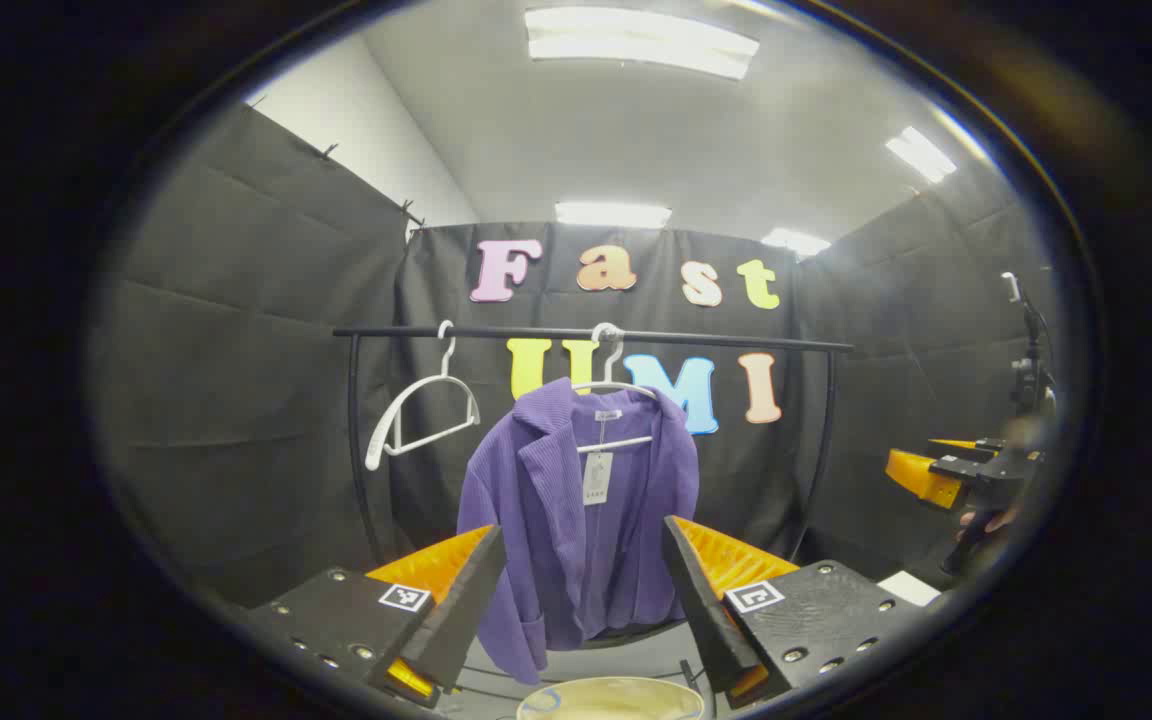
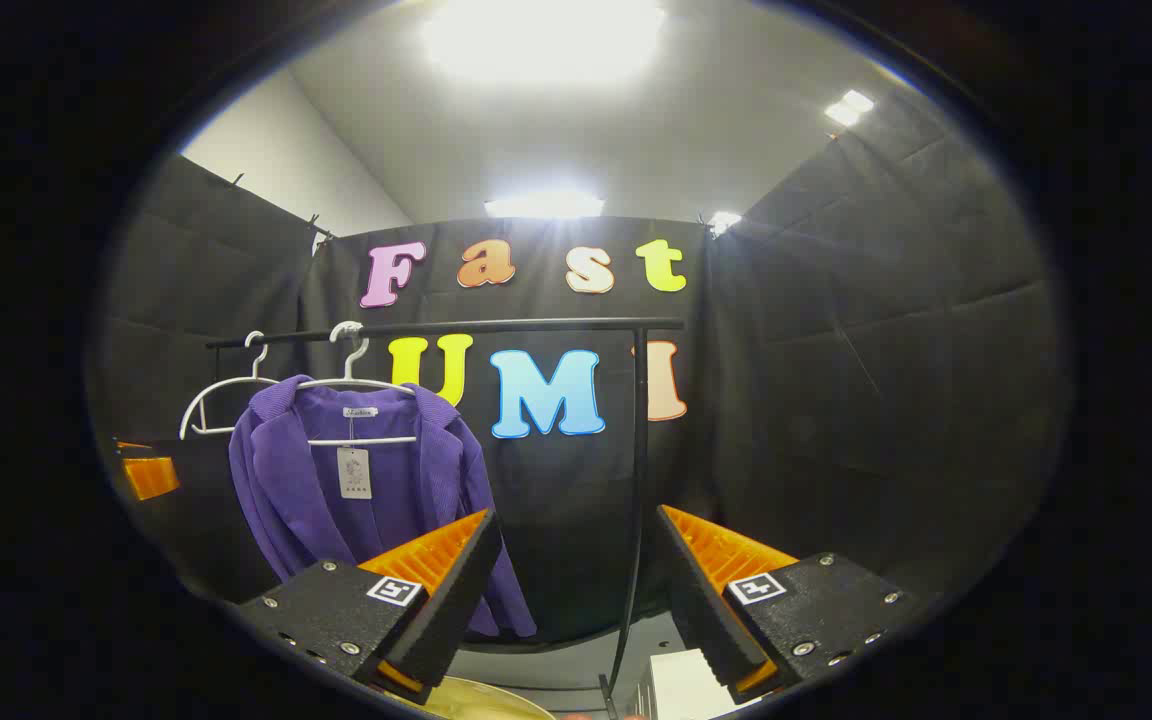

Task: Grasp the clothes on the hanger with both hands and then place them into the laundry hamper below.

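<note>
A black clothes rail (image 1: 586, 333) spans the booth, and everything else is placed from it. A purple jacket (image 1: 576, 520) hangs below the rail on a white hanger (image 1: 614, 388), roughly at the middle of the bar in the left gripper view; a paper tag (image 1: 597, 478) dangles at its open collar. A second hanger (image 1: 423, 410), white and empty, hooks over the rail toward its left end and hangs tilted.

The left gripper (image 1: 584, 590) sits in front of the rail and below it, its fingers spread wide apart with nothing between them — the jacket's lower half shows through the gap, farther off and not touched. At the bottom edge of this view, beneath the jacket, curves the pale rim of the laundry hamper (image 1: 611, 697).

In the right gripper view the same jacket (image 2: 356, 490) hangs under the left part of the rail (image 2: 446, 328), beside the rail's upright post (image 2: 640, 480). The right gripper (image 2: 576, 590) is also held low before the rail, fingers apart and empty — the post and black cloth show between them. A sliver of the hamper's rim (image 2: 481, 700) lies at the bottom edge, and a white box (image 2: 681, 685) is just to the right of the post's foot.

Off the rail's right end in the left gripper view, the other gripper shows at the margin, blurred; its finger state cannot be told from there.
</note>
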The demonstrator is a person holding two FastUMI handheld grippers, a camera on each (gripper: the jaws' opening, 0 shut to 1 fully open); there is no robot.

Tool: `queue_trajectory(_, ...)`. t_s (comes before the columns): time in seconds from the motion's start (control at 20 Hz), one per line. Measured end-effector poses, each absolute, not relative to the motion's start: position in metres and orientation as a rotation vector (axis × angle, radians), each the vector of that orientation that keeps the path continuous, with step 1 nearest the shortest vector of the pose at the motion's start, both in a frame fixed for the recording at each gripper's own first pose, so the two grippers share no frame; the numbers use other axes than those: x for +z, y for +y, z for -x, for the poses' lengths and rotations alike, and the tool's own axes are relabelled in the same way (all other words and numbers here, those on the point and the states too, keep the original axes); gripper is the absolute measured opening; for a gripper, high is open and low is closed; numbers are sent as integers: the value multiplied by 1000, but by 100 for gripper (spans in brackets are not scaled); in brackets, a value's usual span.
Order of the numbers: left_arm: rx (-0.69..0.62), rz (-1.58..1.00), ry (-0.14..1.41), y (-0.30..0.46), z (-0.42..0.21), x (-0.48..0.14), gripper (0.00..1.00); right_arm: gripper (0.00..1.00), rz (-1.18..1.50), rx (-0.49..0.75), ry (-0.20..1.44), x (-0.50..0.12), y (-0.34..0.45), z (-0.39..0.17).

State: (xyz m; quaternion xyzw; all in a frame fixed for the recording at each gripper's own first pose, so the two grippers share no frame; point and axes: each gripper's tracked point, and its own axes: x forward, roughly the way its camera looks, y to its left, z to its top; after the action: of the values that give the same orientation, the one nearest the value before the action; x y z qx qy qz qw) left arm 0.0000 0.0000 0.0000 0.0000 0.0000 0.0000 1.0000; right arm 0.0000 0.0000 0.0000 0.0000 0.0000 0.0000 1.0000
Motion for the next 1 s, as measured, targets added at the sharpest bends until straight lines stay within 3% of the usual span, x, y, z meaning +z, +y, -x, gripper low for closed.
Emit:
queue_trajectory(0.15,-2,-4,5,0,-1,-5,93,95,-1,-3,14,-6,1,3)
queue_trajectory(1.0,44,-4,30,23,-7,-31,90,95,31,53,71,0,33,-12)
